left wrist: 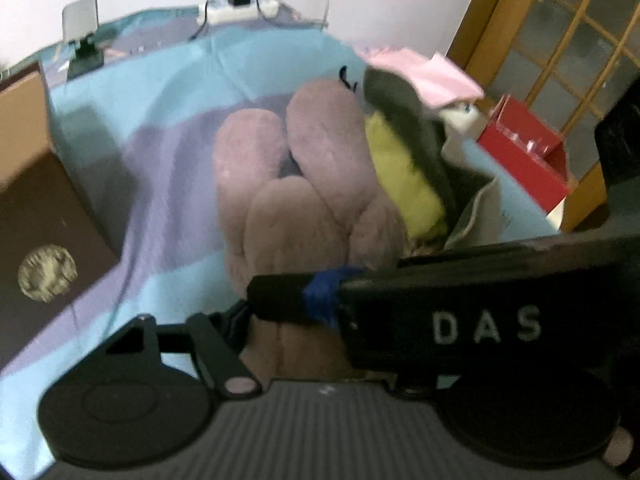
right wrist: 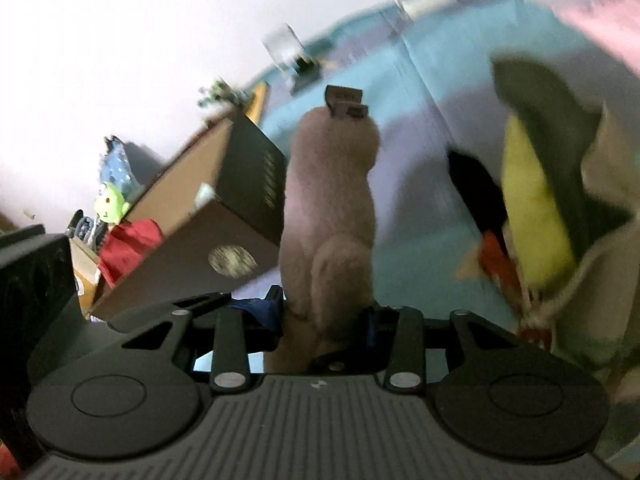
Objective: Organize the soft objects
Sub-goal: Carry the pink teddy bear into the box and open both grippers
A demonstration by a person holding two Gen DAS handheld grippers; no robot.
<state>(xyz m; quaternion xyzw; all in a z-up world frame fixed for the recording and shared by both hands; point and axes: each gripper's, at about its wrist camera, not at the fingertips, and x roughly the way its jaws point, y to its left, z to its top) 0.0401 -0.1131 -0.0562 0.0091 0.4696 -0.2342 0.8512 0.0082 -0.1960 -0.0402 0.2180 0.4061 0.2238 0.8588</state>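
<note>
Mauve plush, with long rounded lobes, is shown lying on a bedspread (left wrist: 168,92) striped in light blue and lilac: this is the soft toy (left wrist: 304,168) at the centre of the left wrist view. Against its right side, a second toy of grey and yellow-green fabric (left wrist: 404,160) is seen touching it, with pale pink cloth (left wrist: 432,76) behind.

In the right wrist view, one lobe of the mauve toy (right wrist: 332,208) is clamped between the fingers of the right gripper (right wrist: 326,322) and stands upright from them; a small brown tag (right wrist: 346,104) is seen at its tip. The grey and yellow-green toy (right wrist: 536,200) is shown to the right, blurred.

The left gripper (left wrist: 276,320) is placed over the near end of the mauve toy. One finger, wound with blue tape (left wrist: 320,296), is seen crossing the plush; the other is mostly hidden, so it cannot be told whether the pads press on it.

A dark brown box (left wrist: 44,240) with a round gold emblem is set at the left edge of the bedspread. A white power strip (left wrist: 240,8) is seen at the far end, against the wall.
</note>
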